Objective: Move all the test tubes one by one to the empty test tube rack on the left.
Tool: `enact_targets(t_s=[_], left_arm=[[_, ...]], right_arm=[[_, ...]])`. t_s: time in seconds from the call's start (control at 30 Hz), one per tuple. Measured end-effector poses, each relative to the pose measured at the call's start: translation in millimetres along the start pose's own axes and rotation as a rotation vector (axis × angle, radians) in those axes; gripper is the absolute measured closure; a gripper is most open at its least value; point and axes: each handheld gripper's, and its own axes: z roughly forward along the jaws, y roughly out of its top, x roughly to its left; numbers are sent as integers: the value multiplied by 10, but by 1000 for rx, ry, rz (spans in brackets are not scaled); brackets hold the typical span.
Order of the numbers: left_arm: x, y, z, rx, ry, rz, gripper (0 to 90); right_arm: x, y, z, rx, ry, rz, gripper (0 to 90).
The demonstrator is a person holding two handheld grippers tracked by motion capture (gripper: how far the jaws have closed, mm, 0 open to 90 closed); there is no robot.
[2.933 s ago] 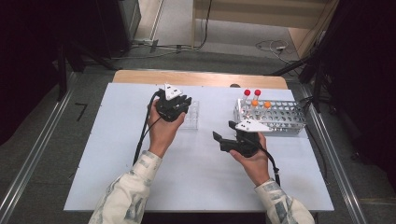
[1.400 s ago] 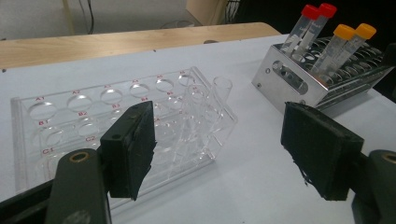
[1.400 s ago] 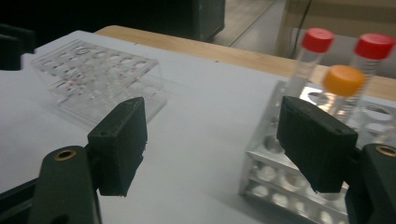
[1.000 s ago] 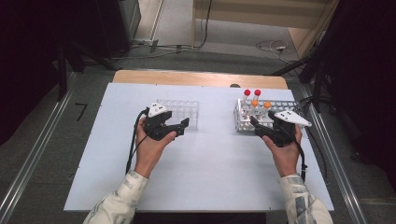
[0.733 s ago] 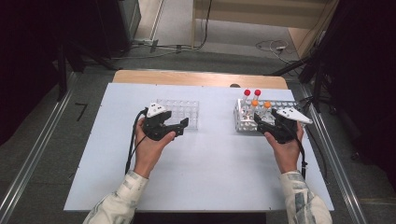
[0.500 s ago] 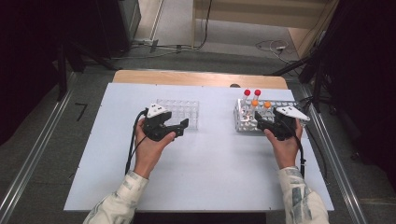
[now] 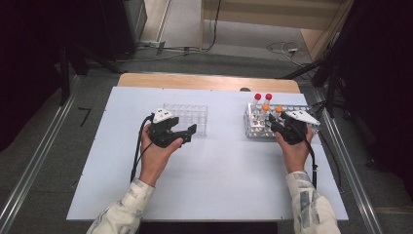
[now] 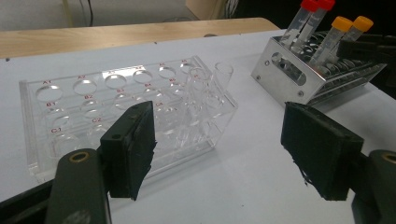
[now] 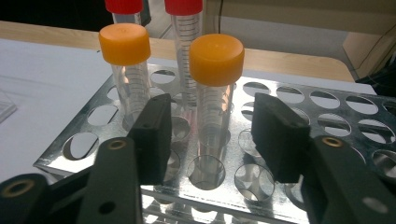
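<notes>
My right gripper [image 9: 210, 135] is at the front left of the metal rack [image 9: 327, 112]. Its jaws have just been closing and now straddle an orange-capped tube [image 9: 216, 53], with a gap at each pad. A second orange-capped tube [image 9: 124, 44] and two red-capped tubes [image 9: 183, 5] stand behind it. In the high view, the right gripper [image 7: 273, 125] sits beside those tubes [image 7: 266, 107]. My left gripper [image 7: 187, 134] hovers open and empty just in front of the clear plastic rack [image 7: 187, 114]. The left gripper view has its pads [image 8: 130, 149] wide apart before that rack [image 8: 93, 93].
The white tabletop [image 7: 219, 180] stretches out in front of both racks. A wooden board [image 7: 204, 80] lines the table's far edge. Cables trail from each gripper along the person's forearms. Dark floor and metal rails flank the table.
The right hand has slid left and down onto the metal rack, and its jaws have narrowed around the orange-capped tube. The left hand, earlier over the clear rack, now rests in front of it.
</notes>
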Motion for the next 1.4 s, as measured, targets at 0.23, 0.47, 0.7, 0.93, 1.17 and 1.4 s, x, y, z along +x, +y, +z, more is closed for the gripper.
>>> enact_targets(t_s=[0.23, 0.47, 0.7, 0.93, 1.17, 1.4], left_arm=[[9, -11, 8, 6, 6, -4, 273], [4, -14, 7, 8, 3, -4, 274], [0, -14, 8, 7, 3, -4, 274], [-1, -13, 1, 5, 5, -7, 274], [4, -7, -15, -1, 5, -9, 274], [3, -6, -15, -2, 2, -11, 274]], right_arm=[[14, -9, 31, -8, -2, -9, 621], [0, -17, 52, -3, -10, -8, 710], [-11, 34, 1, -22, 3, 5, 713], [-22, 189, -105, -47, 10, -4, 713], [-6, 318, -245, -81, 11, -8, 712], [15, 358, -408, -105, 21, -9, 713]])
